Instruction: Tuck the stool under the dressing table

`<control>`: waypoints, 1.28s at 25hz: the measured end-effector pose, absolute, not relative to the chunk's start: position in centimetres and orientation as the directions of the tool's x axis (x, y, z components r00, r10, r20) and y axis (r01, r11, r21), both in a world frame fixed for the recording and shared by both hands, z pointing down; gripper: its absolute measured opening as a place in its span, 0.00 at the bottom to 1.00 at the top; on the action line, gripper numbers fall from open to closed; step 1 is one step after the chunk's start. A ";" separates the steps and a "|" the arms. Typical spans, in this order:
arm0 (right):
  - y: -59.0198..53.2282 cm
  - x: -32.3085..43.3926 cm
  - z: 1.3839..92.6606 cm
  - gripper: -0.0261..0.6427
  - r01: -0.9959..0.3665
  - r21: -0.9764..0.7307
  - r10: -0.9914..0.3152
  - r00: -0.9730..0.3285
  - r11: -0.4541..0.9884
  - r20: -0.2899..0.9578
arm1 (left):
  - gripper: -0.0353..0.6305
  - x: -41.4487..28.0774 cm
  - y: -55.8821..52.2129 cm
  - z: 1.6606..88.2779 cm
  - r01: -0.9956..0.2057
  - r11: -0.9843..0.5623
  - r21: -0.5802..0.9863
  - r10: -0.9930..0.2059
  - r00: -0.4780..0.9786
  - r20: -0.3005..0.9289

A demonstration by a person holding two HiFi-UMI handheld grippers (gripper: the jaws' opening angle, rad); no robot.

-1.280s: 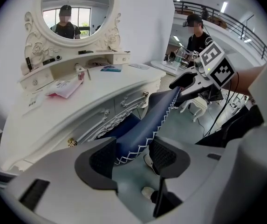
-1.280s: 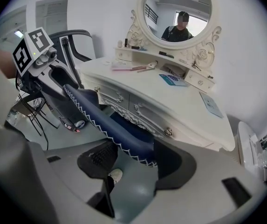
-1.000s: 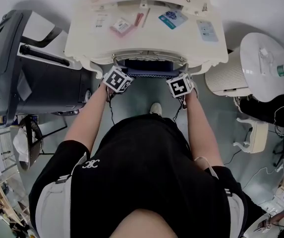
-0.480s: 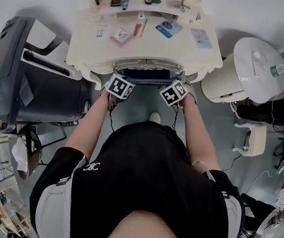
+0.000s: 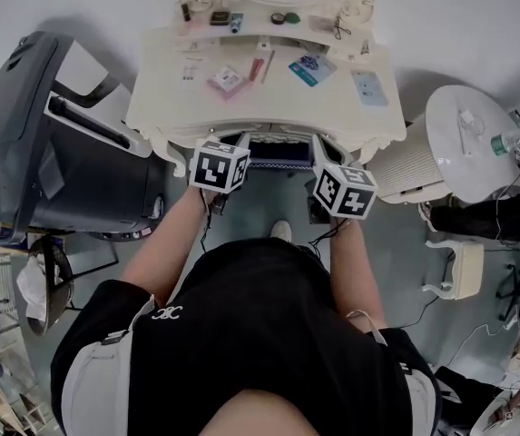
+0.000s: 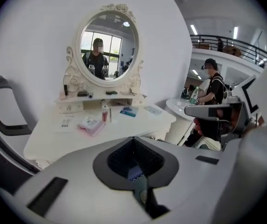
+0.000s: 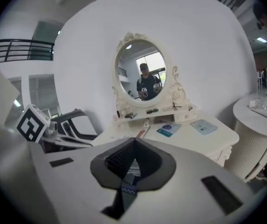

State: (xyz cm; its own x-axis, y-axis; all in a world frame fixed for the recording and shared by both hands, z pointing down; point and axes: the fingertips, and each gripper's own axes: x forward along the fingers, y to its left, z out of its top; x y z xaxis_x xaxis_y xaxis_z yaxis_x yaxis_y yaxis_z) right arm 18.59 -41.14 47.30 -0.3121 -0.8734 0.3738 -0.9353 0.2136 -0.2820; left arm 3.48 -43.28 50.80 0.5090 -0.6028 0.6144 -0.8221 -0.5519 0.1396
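Observation:
The white dressing table [image 5: 332, 107] stands against the wall, with small cosmetics on its top and an oval mirror [image 6: 109, 45] above. The stool's dark blue cushion [image 5: 273, 150] shows under the table's front edge, between my two grippers. My left gripper [image 5: 226, 148] and right gripper [image 5: 323, 163] are raised in front of that edge, clear of the stool. In the left gripper view the left gripper [image 6: 134, 141] is shut and holds nothing. In the right gripper view the right gripper [image 7: 134, 143] is likewise shut and empty. Both look over the tabletop [image 7: 208, 139] toward the mirror [image 7: 145, 78].
A large dark grey machine [image 5: 33, 134] crowds the table's left side. At the right stand a ribbed white cylinder [image 5: 409, 162], a round white side table [image 5: 473, 125] with a bottle, and a small white stool [image 5: 455, 262]. Another person [image 6: 215, 85] stands beyond the side table.
Both grippers have come up from the stool's edge under the table and now sit higher, nearer the head camera. The stool stays under the table.

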 end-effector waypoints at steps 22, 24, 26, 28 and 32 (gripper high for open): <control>-40.7 17.9 37.8 0.05 -0.935 -0.228 -0.940 -0.309 0.272 0.144 | 0.06 7.2 -43.8 40.7 -0.827 -0.559 -0.063 -0.771 0.491 0.406; -41.0 18.1 37.8 0.05 -0.934 -0.237 -0.941 -0.308 0.269 0.144 | 0.06 7.2 -44.0 40.7 -0.827 -0.559 -0.063 -0.770 0.489 0.409; -41.2 18.3 37.8 0.05 -0.937 -0.226 -0.942 -0.304 0.267 0.145 | 0.06 7.3 -44.2 40.7 -0.827 -0.558 -0.068 -0.771 0.486 0.412; -41.4 18.4 37.9 0.05 -0.940 -0.210 -0.941 -0.303 0.270 0.149 | 0.06 7.3 -44.4 40.8 -0.828 -0.555 -0.074 -0.772 0.480 0.416; -41.9 18.8 37.9 0.05 -0.952 -0.150 -0.945 -0.289 0.267 0.152 | 0.06 7.7 -44.7 40.9 -0.831 -0.550 -0.084 -0.776 0.472 0.418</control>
State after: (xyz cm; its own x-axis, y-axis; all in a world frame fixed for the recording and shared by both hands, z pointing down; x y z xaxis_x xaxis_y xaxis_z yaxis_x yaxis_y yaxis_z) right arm 18.81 -41.86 37.90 -0.2886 -0.9452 0.1525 -0.9521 0.2665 -0.1498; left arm 7.69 -44.69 40.87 0.4718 -0.7763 0.4180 -0.8309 -0.5501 -0.0838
